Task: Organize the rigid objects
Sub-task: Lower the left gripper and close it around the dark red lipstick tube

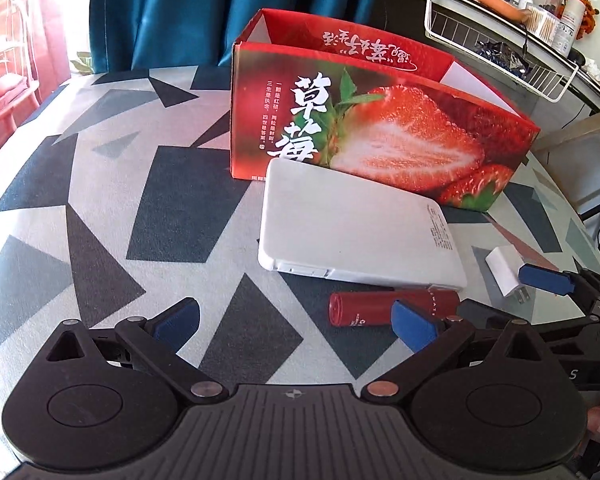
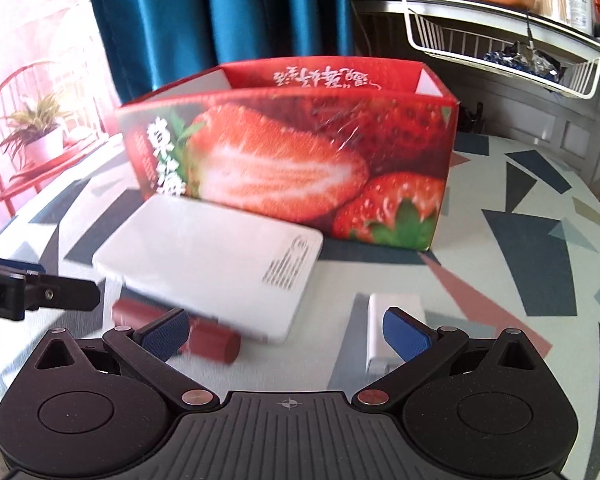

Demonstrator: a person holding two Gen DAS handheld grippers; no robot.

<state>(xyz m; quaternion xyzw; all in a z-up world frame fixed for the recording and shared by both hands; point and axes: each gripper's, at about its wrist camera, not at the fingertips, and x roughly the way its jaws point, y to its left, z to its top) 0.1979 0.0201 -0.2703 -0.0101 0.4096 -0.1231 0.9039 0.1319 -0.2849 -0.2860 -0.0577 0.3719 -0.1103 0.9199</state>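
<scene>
The left gripper point(image 1: 296, 324) was held wide open and empty above the patterned table point(image 1: 100, 208). A red cylinder point(image 1: 392, 309) lay just in front of a white flat case point(image 1: 352, 228), which rested against the strawberry box point(image 1: 380, 128). A white charger point(image 2: 396, 312) lay further right, behind the right gripper point(image 2: 288, 334), likewise spread wide and empty.

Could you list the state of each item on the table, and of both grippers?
Strawberry box: upright, top open.
White case: lying flat, closed.
Red tube: on its side.
White charger: lying flat.
Left gripper: open, empty.
Right gripper: open, empty.
</scene>
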